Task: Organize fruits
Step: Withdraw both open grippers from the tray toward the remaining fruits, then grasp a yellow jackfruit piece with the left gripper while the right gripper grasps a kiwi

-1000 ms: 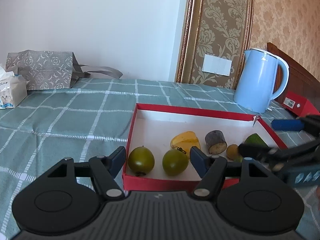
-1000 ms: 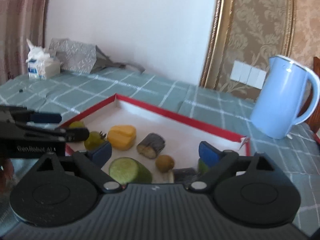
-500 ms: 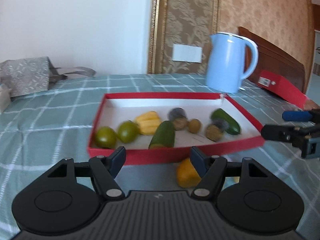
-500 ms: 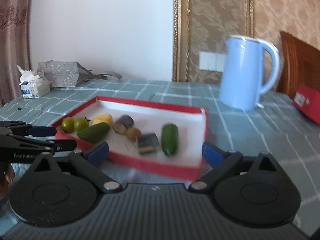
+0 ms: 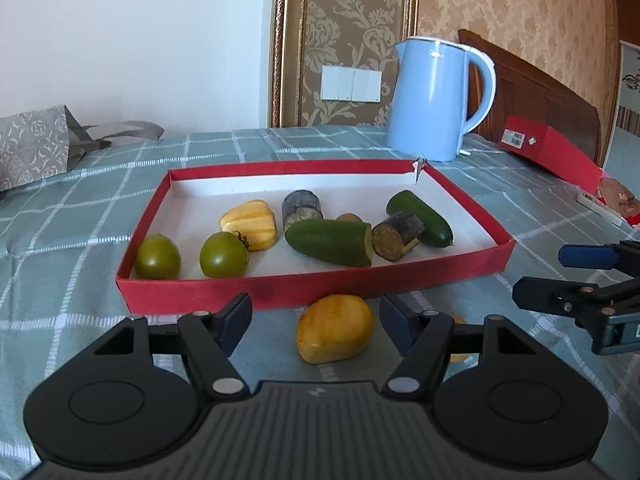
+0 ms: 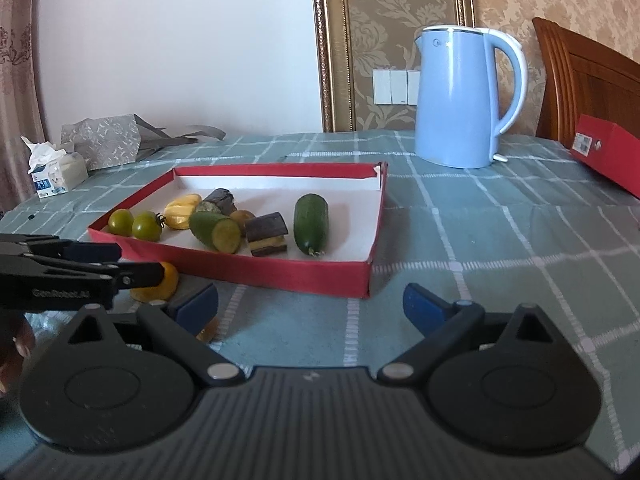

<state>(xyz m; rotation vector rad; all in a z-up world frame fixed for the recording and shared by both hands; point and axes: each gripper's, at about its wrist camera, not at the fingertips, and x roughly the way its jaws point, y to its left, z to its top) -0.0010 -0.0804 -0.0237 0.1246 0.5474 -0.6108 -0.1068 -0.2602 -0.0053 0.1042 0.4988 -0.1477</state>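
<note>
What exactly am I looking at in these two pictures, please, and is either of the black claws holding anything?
There is no robot here: a person holds a two-fingered claw in each hand, and a wide-angle camera on each claw looks forward along its fingers. One picture is from the left claw, the other from the right claw; each also catches the other at its edge. On the green checked tablecloth sits a shallow red cardboard tray with two green tomatoes, yellow fruit pieces, dark cut chunks and green cucumbers. A pale blue electric kettle stands behind it. One yellow-orange fruit lies on the cloth just outside the tray, in front of the left claw's open jaws, not gripped. The right claw's jaws have just been opening, and nothing is between them. Neither holds anything.
</note>
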